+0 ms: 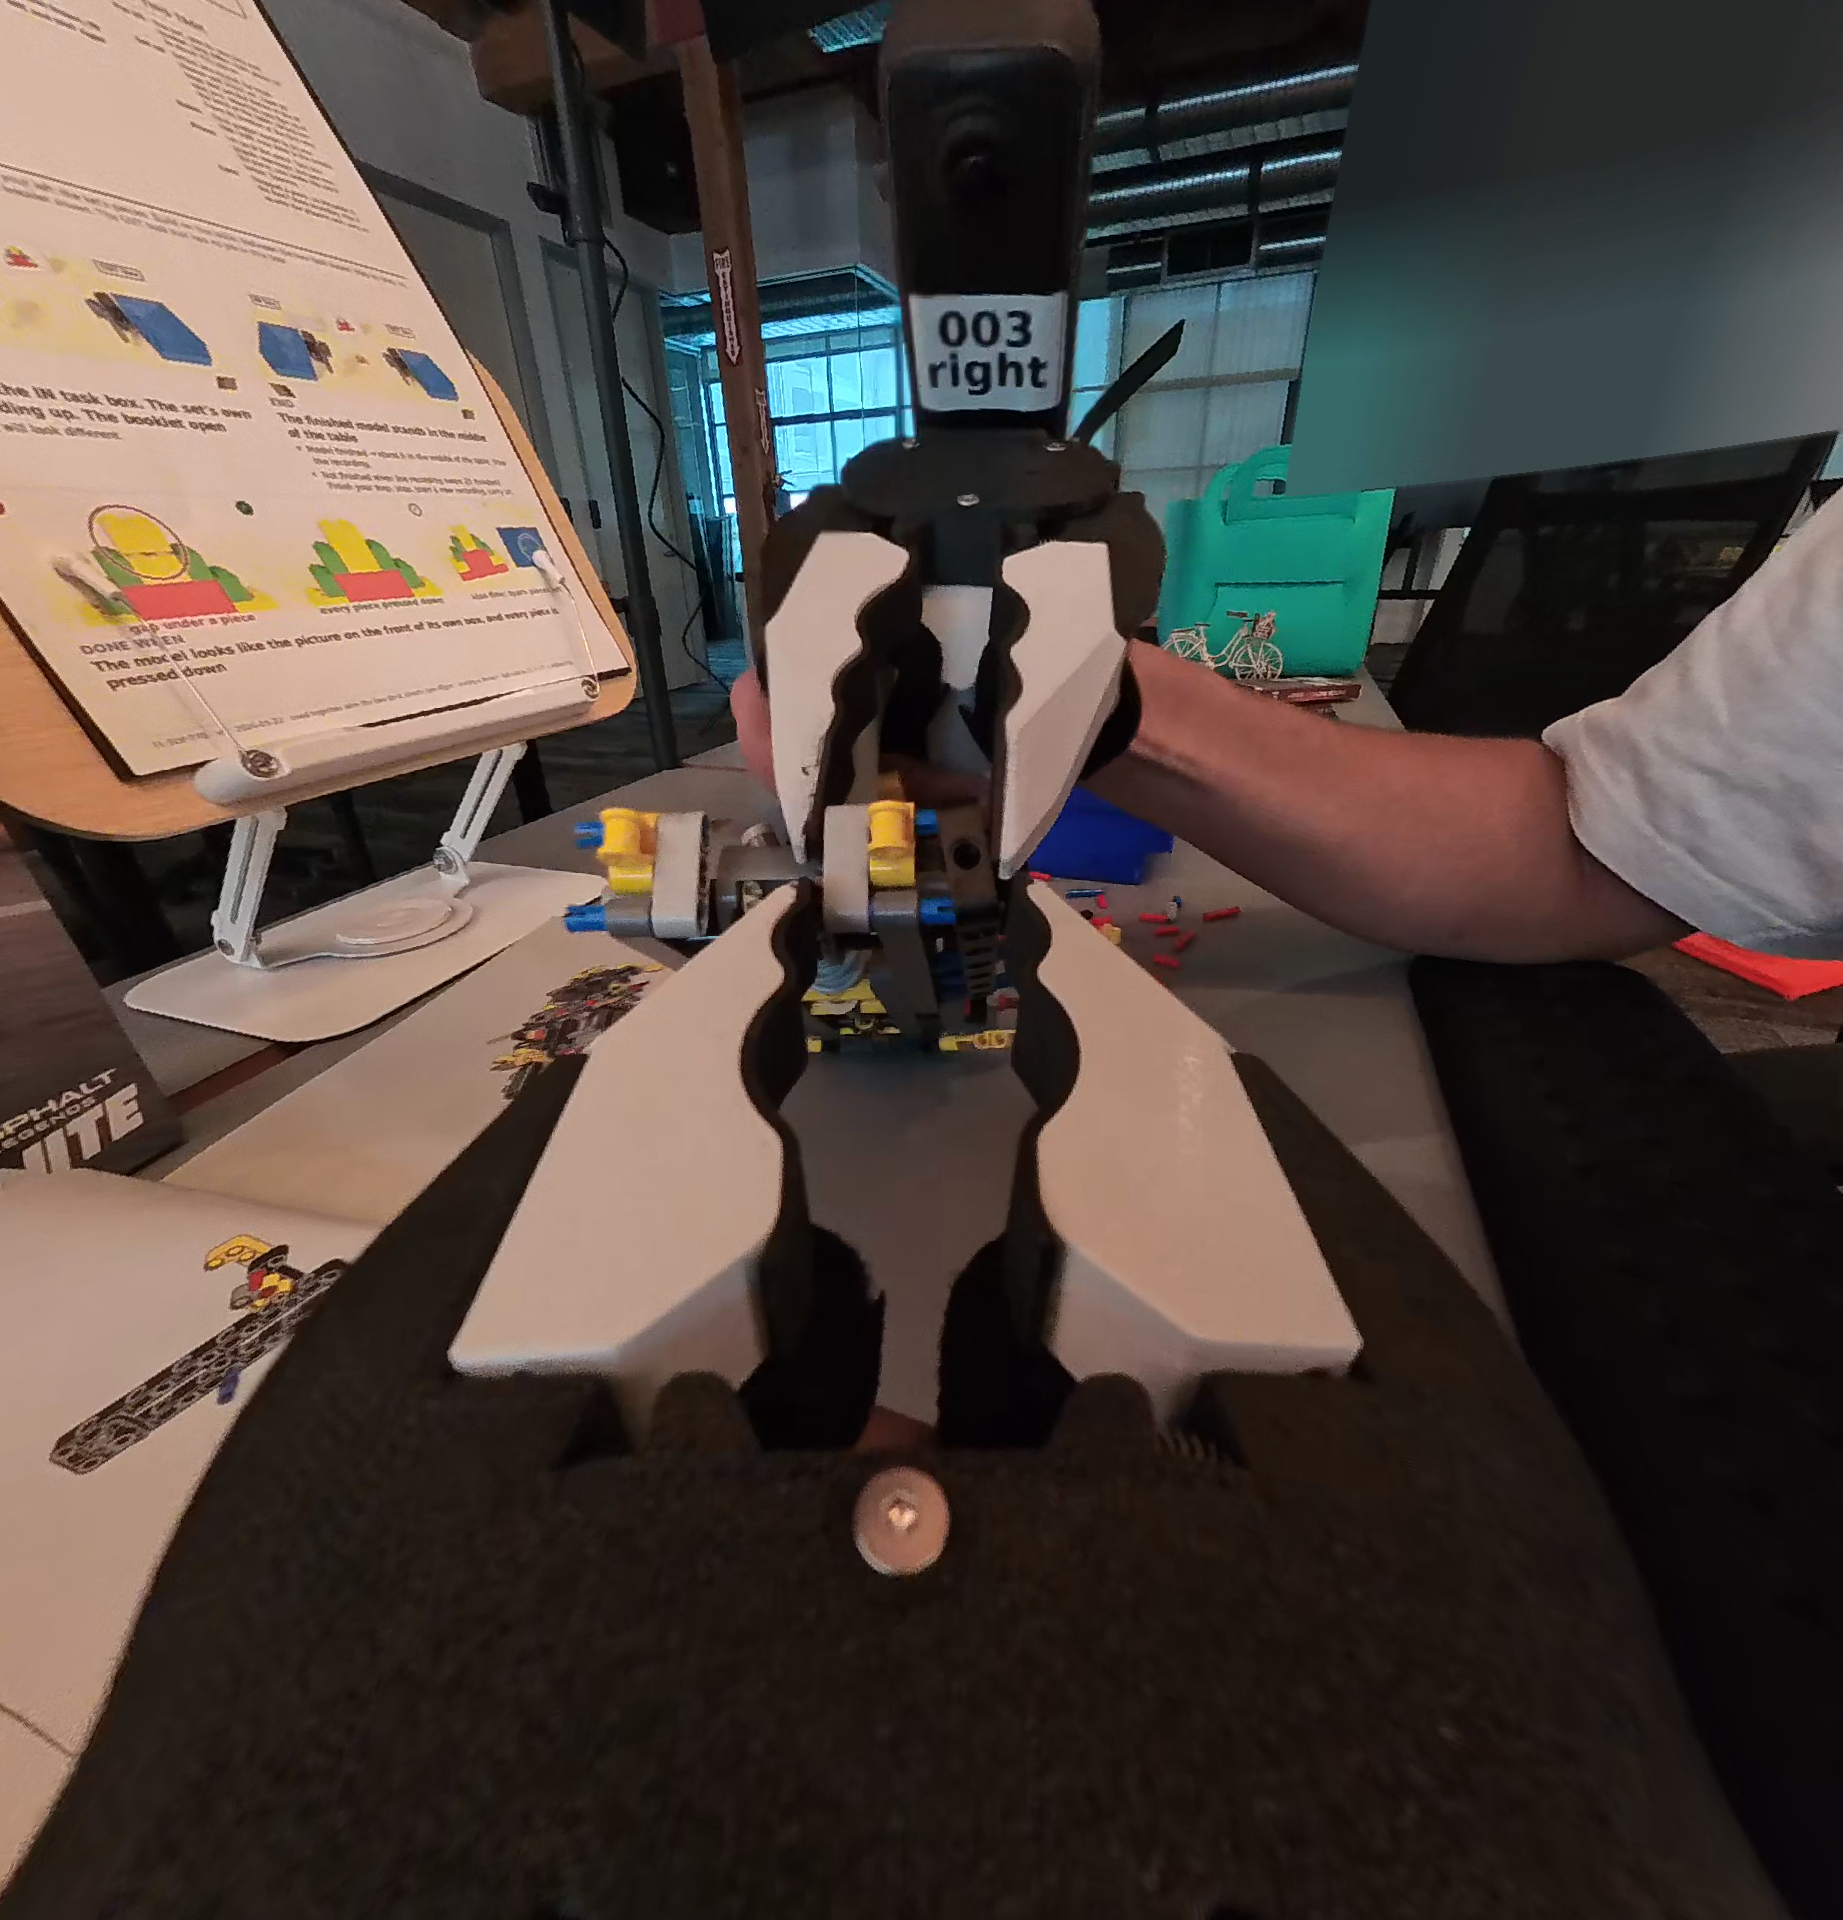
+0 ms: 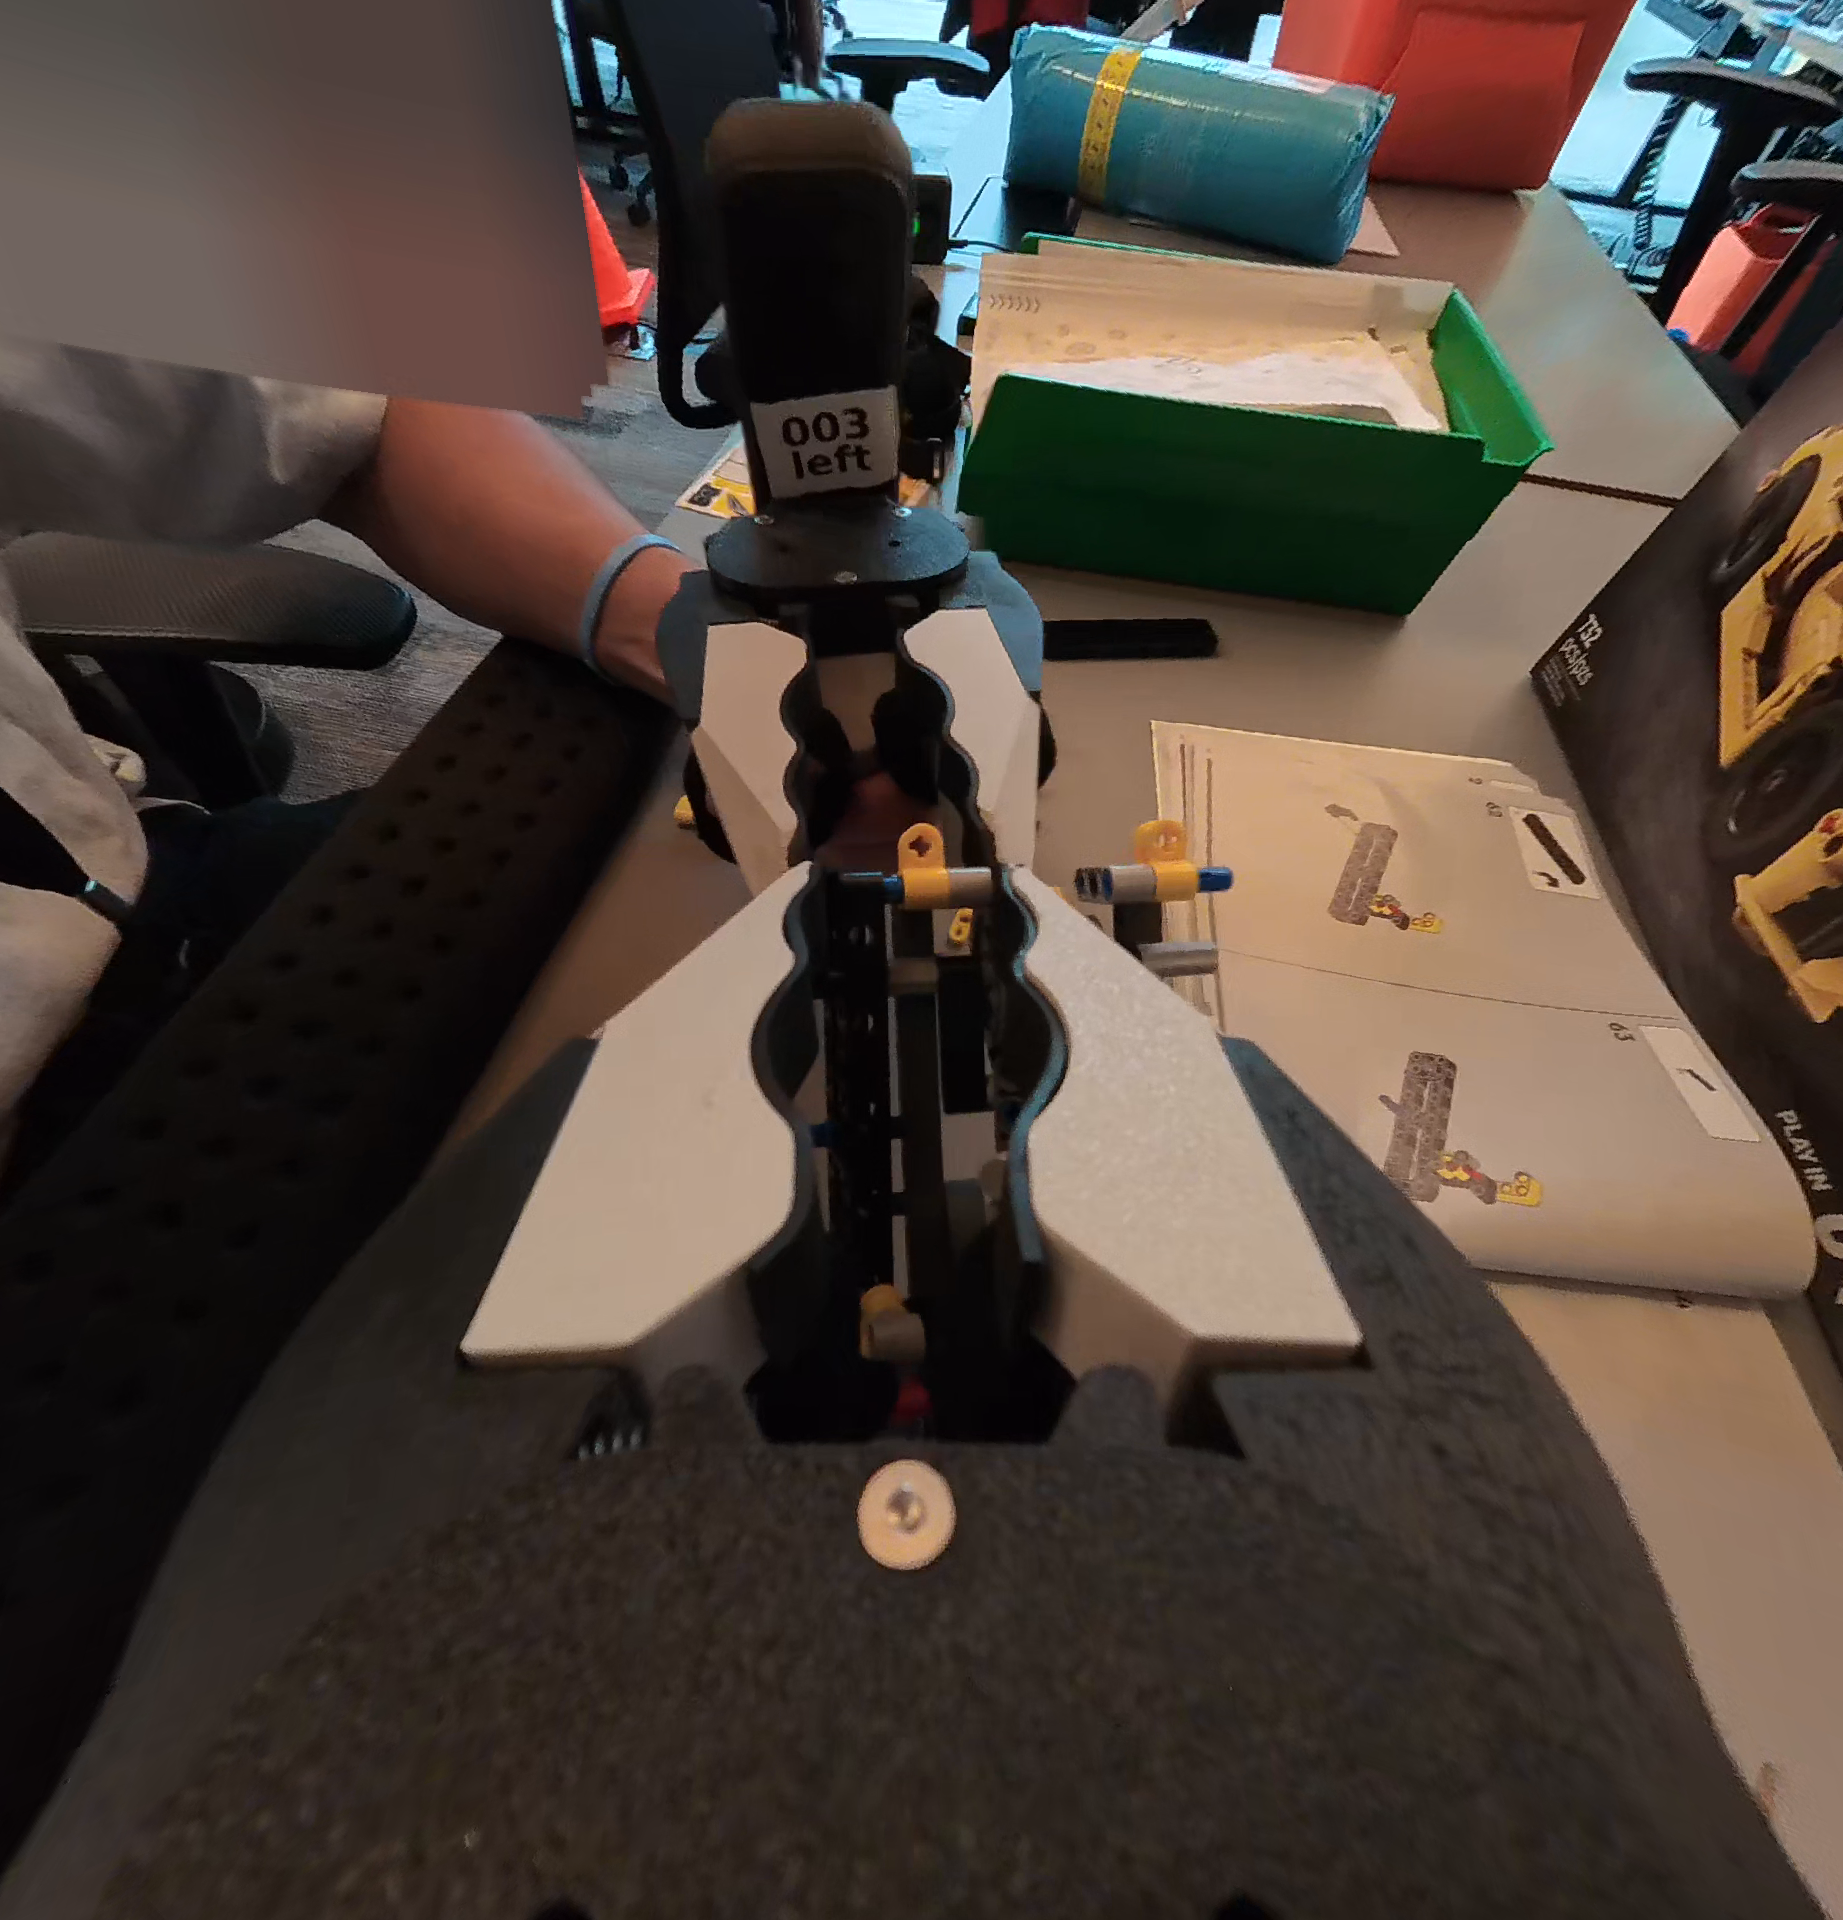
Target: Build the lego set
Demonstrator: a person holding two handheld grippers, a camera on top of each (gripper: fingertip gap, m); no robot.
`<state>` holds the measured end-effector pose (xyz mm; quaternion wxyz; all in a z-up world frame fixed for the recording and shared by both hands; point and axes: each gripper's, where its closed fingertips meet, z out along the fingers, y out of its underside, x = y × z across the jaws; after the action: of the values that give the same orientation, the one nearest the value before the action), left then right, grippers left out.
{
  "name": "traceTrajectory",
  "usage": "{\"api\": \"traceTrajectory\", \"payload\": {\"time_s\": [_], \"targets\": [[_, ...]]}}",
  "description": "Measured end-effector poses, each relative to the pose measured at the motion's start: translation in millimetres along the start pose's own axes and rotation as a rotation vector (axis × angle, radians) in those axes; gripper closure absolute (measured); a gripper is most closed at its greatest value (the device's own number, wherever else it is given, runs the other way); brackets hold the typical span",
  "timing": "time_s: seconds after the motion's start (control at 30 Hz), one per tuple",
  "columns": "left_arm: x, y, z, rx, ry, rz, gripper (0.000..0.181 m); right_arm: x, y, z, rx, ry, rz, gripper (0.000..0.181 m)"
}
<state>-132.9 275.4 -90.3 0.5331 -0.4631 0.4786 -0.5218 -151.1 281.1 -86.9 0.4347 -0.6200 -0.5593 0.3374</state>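
Observation:
A partly built lego assembly of black and grey beams with yellow connectors and blue pins is held above the grey table. My left gripper is closed on its near end. My right gripper faces it from the other side, fingertips on the same assembly. In the right wrist view the long black beam of the assembly runs between the fingers of my right gripper, and my left gripper meets it tip to tip. A yellow and grey branch sticks out sideways.
An open instruction booklet lies beside the set's box. A green bin stands behind. A sheet on a wooden stand, a blue bin and loose red pieces are nearby. A person's arm and a chair armrest border the table. Less than 4 cm separates the two grippers' tips.

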Motion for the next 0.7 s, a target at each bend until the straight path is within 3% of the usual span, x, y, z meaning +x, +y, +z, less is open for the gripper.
{"api": "traceTrajectory", "payload": {"time_s": [0.13, 0.3, 0.43, 0.57, 0.7], "targets": [[-3.3, -0.6, 1.1, 0.004, -0.006, -0.078, 0.144, 4.1, 0.4, -1.0, -0.011, -0.03, 0.06, 0.151], [3.6, 1.3, -3.7, 0.011, 0.105, -0.223, 0.145, -4.2, 4.1, 0.4, -0.055, -0.123, 0.116, 0.152], [2.5, -1.0, -3.3, 0.024, 0.091, -0.225, 0.145, -2.8, 2.2, -0.6, -0.042, -0.1, 0.122, 0.152], [-0.8, -7.2, 0.0, 0.041, 0.056, -0.272, 0.145, -2.3, -13.5, -15.8, 0.052, 0.007, 0.132, 0.13], [-6.1, -13.2, 5.9, 0.028, -0.002, -0.335, 0.145, -11.1, -10.3, -36.1, 0.007, 0.322, 0.073, 0.129]]}}
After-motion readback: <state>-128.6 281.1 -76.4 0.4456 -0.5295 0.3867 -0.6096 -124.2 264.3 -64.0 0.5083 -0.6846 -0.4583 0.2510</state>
